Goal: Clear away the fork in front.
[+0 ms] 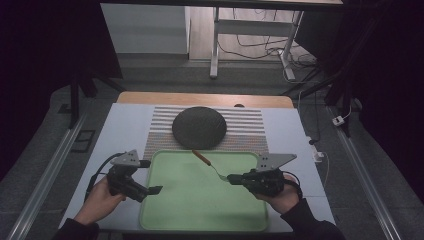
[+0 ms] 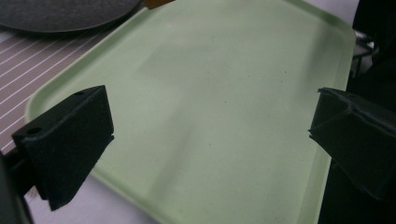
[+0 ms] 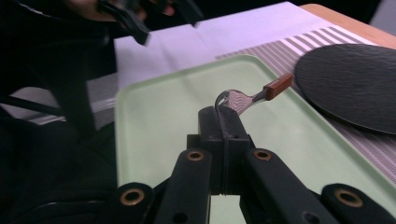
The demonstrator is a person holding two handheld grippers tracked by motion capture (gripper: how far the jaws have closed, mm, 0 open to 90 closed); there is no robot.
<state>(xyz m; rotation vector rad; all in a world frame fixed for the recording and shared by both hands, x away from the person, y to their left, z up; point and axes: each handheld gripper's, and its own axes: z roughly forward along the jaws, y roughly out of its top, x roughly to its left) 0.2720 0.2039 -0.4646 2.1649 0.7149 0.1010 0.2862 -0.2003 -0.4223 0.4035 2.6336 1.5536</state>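
Two grippers over green tray [image 1: 200, 220]: R gripper [image 1: 233, 178] clamped on spoon [image 1: 207, 164], L gripper [image 1: 154, 190] wide open, empty; dark plate [image 1: 199, 127] just behind.

Left gripper [image 1: 156, 190], jaws spread wide, points toward 3 o'clock; right gripper [image 1: 232, 178], jaws clamped together, points toward 9 o'clock.

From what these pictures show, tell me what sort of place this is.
Probably a lab or recording room set up as a dining table, not a home. A green tray, a dark round plate and a striped placemat lie on a small table, with loose cables and desk legs beyond.
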